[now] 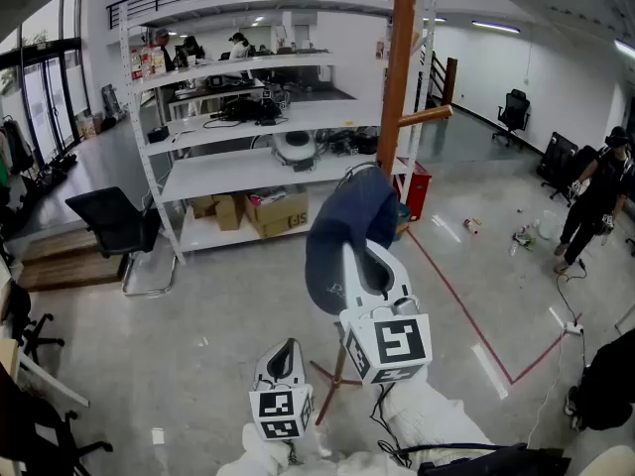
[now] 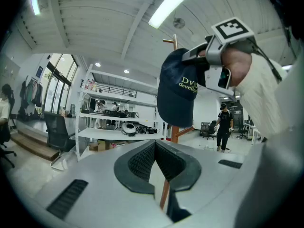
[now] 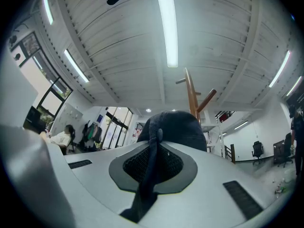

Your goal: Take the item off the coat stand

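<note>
A navy cap [image 1: 342, 236] hangs just left of the wooden coat stand [image 1: 400, 67], with my right gripper [image 1: 369, 256] shut on it. In the right gripper view the cap's back strap [image 3: 151, 170] runs down between the jaws, the crown [image 3: 175, 129] bulges just past them, and the coat stand [image 3: 191, 96] rises behind. Whether the cap still touches a peg is hidden. My left gripper [image 1: 286, 357] sits lower and nearer to me, shut and holding nothing. In the left gripper view the cap [image 2: 178, 91], with yellow lettering, hangs above my left gripper [image 2: 154, 163].
A white shelving rack [image 1: 248, 117] with boxes stands behind the coat stand. A black office chair [image 1: 114, 226] is at the left. Red tape [image 1: 466, 315] marks the floor at the right. A person [image 1: 590, 201] stands at the far right. The stand's feet [image 1: 332, 380] spread near my grippers.
</note>
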A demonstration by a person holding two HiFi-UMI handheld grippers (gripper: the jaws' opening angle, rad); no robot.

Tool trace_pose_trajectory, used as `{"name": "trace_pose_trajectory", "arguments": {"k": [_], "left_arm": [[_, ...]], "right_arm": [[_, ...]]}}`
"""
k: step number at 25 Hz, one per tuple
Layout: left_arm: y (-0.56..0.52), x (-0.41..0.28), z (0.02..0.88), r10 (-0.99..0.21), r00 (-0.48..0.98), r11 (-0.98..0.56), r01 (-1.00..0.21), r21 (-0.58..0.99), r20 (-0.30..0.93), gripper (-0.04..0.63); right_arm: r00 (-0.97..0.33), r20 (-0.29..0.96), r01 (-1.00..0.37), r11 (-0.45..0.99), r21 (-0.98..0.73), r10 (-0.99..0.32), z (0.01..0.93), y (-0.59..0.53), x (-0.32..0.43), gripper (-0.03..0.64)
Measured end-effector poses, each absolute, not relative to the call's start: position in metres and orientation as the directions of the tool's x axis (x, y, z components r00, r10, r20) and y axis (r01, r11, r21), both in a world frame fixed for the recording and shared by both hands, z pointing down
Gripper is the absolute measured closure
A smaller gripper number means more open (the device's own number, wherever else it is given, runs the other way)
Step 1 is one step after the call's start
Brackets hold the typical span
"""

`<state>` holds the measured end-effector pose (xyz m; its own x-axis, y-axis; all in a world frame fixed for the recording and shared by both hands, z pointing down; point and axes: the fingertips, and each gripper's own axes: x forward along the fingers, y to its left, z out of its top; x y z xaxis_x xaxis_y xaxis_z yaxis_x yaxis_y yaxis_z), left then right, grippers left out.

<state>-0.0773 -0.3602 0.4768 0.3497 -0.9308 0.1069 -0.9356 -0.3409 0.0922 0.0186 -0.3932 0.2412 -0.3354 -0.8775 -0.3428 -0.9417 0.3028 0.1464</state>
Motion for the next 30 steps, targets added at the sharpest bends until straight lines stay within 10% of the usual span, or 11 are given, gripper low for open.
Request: {"name": "trace_pose_trajectory", "arguments": {"k": [30], "left_arm": [[-0.358,-0.077,0.478,-0.937,0.334,-0.324,-0.941,0.102,0.104,0.595]], "right_arm": [[-0.447,-0.419,-0.894,0.405,0.192,-0.79,0.22,-0.357,-0.012,0.597]]}}
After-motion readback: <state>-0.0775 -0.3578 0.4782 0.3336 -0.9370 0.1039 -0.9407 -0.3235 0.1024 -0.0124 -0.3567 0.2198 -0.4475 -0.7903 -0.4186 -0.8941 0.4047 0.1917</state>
